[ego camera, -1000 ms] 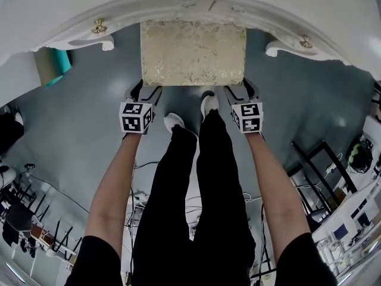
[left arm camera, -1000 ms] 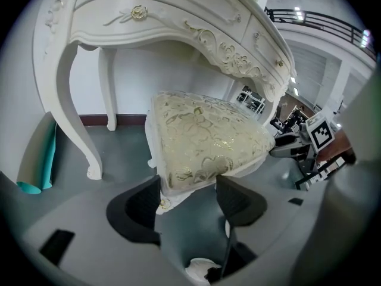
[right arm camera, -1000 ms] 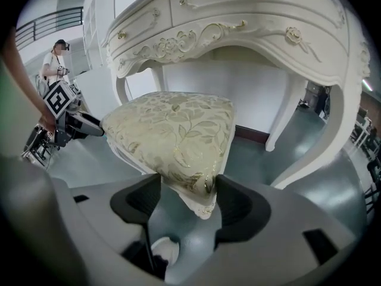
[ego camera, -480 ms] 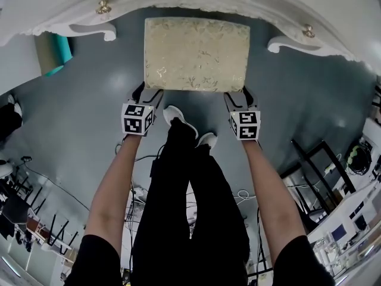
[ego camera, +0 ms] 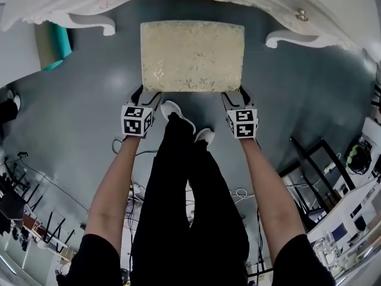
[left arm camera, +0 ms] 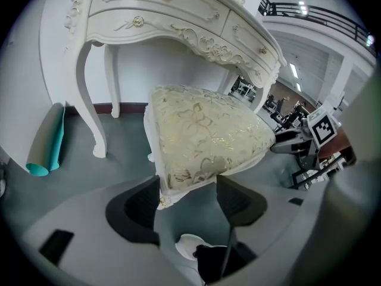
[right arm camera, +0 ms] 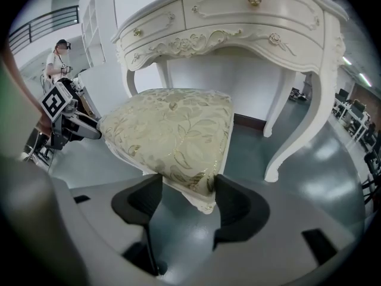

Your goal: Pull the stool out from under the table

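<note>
The stool [ego camera: 191,55], a cream floral cushion on a white frame, stands on the grey floor just in front of the white dressing table [ego camera: 71,8]. My left gripper [ego camera: 147,94] is shut on the stool's near left corner. In the left gripper view the stool's corner [left arm camera: 202,136] fills the gap and both pads of the left gripper [left arm camera: 187,186] touch it. My right gripper [ego camera: 236,95] holds the near right corner. In the right gripper view the stool's cushion edge [right arm camera: 172,130] is pressed between the pads of the right gripper [right arm camera: 187,186].
The table's curved legs [ego camera: 89,21] [ego camera: 292,39] flank the stool. A teal roll [ego camera: 56,46] leans at the left. The person's legs and shoes [ego camera: 175,115] stand between the grippers. Black frames [ego camera: 315,159] and cables lie behind. Another person [right arm camera: 59,61] stands far off.
The stool has slid out from under the table towards me with both grippers on its near corners. The person's feet have stepped back.
</note>
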Tool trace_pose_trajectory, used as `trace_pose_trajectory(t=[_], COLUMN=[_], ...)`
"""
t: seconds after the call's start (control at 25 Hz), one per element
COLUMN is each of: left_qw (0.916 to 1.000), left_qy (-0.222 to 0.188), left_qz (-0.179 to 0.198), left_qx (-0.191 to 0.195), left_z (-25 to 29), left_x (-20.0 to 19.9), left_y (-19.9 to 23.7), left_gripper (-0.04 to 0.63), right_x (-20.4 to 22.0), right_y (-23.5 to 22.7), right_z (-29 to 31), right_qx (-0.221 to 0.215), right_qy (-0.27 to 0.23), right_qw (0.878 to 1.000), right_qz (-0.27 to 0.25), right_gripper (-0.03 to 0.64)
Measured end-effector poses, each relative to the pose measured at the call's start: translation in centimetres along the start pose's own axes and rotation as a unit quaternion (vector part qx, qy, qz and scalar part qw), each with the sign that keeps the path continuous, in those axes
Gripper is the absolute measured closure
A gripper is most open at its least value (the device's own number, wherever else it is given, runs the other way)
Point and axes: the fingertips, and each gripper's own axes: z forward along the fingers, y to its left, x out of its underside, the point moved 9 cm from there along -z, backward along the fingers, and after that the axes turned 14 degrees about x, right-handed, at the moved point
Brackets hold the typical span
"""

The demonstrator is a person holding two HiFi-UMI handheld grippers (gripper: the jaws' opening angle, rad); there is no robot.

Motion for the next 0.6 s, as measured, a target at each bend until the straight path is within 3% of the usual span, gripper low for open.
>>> trace_pose_trajectory(t=[0.6], left_qw=[0.9998], left_qy=[0.012], left_qz=[-0.012], left_qx=[-0.008], left_z=[-1.7], left_x=[6.0], left_y=[-3.8], left_gripper=[0.296], right_x=[5.9], right_y=[1.3], right_z=[-4.0], right_qx=[-0.012], right_qy=[0.013], right_qw=[1.000], right_qz=[0.008], right_gripper=[0.331])
